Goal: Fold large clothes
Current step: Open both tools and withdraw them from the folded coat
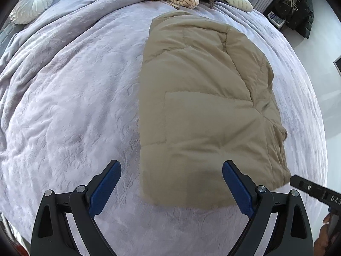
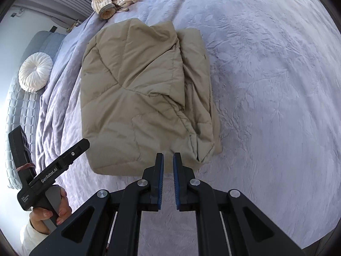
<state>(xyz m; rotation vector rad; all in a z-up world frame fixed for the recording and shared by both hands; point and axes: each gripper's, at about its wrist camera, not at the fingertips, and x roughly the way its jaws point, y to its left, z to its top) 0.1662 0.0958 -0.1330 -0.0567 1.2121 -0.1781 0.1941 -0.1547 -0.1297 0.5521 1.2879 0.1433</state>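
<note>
Tan puffer jacket [image 2: 136, 98] lies folded on the lavender bedspread [image 2: 266, 85], long axis running away from both grippers. R gripper [image 2: 168, 160] pinched together, empty, at its near edge; L gripper [image 1: 170, 170] spread wide, empty.

one folded tan jacket [image 1: 204, 98], two grippers, one round cushion [image 1: 32, 2] (white).

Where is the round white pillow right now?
The round white pillow lies at the bedspread's left edge in the right wrist view, left of the folded tan jacket.
</note>
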